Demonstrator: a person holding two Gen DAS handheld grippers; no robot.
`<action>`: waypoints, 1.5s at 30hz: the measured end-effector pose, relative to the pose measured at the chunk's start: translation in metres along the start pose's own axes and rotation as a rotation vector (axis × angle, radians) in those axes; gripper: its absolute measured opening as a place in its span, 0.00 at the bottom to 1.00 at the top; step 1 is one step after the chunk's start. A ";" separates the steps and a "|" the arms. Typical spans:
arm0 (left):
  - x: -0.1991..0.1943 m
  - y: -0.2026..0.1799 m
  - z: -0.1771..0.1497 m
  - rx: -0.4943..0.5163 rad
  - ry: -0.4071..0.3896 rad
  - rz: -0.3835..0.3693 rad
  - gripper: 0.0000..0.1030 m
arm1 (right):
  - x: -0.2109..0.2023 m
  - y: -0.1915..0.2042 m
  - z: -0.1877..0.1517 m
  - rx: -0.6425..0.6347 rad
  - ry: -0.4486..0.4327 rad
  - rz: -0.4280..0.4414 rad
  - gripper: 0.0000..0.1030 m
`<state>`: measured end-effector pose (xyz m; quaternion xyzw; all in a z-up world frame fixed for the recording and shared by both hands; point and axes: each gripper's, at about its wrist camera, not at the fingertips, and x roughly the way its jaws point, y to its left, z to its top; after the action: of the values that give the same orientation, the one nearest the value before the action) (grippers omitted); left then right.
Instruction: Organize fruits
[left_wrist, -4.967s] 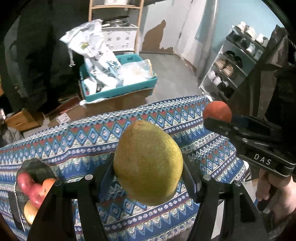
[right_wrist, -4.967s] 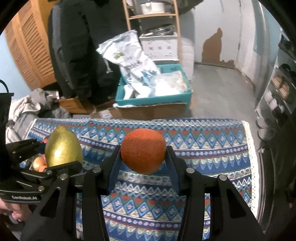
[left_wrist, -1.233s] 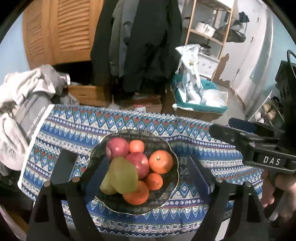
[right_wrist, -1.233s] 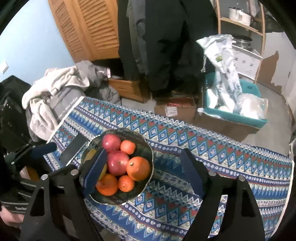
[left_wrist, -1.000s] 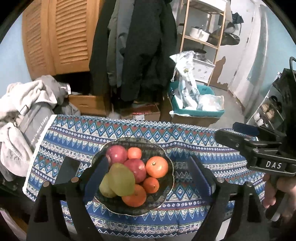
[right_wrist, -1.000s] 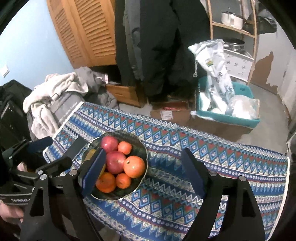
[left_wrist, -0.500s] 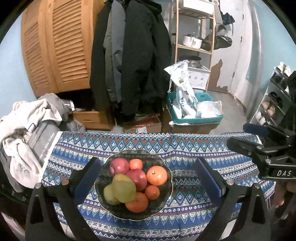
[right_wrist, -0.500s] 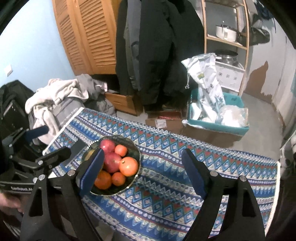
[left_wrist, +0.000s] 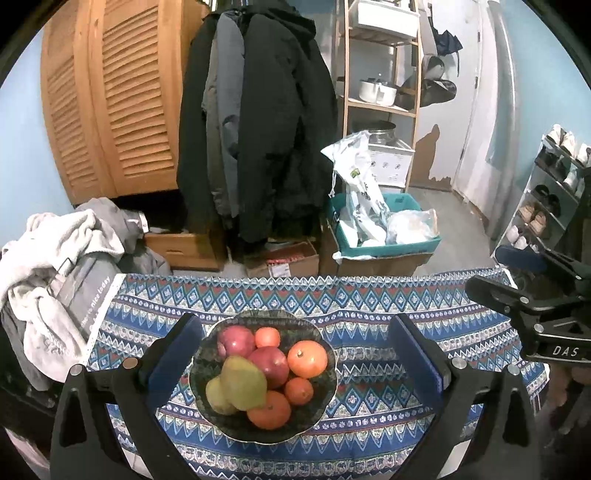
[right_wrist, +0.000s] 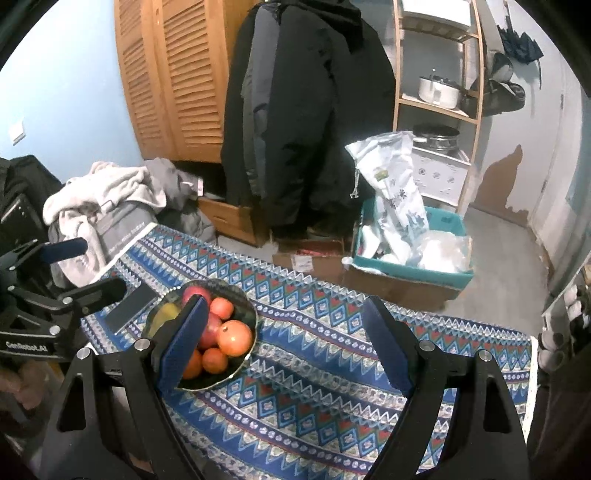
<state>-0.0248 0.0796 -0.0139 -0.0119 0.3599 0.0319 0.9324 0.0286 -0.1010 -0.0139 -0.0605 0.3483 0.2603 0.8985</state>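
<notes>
Dark coats (left_wrist: 266, 122) hang beside a louvred wooden door (left_wrist: 110, 99). A teal crate (left_wrist: 384, 236) of plastic bags sits on the floor near a wooden shelf (left_wrist: 380, 85), and crumpled laundry (left_wrist: 55, 258) lies left of the patterned cloth (left_wrist: 369, 306).

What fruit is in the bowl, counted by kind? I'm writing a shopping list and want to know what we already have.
Bowl contents, from the left wrist view:
Red apples: 2
Green-yellow pears: 2
Orange citrus fruits: 4
Total: 8 pieces of fruit.
Anything buried under the pile cannot be seen.
</notes>
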 end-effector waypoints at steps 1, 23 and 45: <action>0.000 -0.001 0.000 0.002 0.001 0.000 0.99 | 0.000 -0.001 0.000 -0.003 0.000 -0.003 0.82; 0.007 -0.007 0.002 0.018 0.020 0.032 0.99 | -0.001 -0.012 -0.001 -0.008 -0.004 -0.020 0.82; 0.008 -0.011 0.004 0.029 0.025 0.061 0.99 | -0.001 -0.019 -0.007 -0.009 0.003 -0.024 0.82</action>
<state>-0.0157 0.0696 -0.0160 0.0124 0.3723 0.0551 0.9264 0.0339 -0.1196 -0.0196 -0.0690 0.3477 0.2509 0.9008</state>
